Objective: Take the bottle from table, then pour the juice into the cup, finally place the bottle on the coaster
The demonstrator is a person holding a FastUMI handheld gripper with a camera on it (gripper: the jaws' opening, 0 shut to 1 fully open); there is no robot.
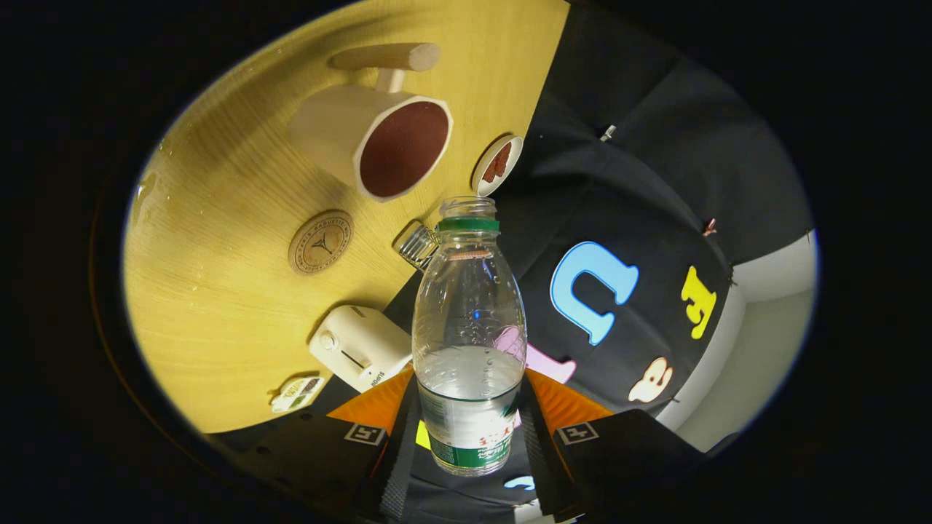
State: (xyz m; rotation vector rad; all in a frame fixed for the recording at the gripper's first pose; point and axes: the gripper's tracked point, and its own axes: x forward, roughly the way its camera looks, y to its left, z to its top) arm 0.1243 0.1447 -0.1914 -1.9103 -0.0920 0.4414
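A clear plastic bottle (470,342) with a green neck ring and no cap stands between my fingers, and my gripper (470,426) is shut on its lower labelled part. Clear liquid fills roughly its lower third. The view is rolled, so the yellow wooden table (218,306) appears tilted. Beyond the bottle's mouth is a cream cup (378,142) with a dark reddish inside and a wooden handle. A round cork coaster (320,241) lies on the table between the cup and a white toaster.
The white toaster (360,346) stands near the table edge just off my left finger. A small glass jar (416,245) is beside the bottle's neck. A small white dish (497,164) with something reddish lies at the table edge by the cup. A sticker-like packet (297,393) lies near the toaster.
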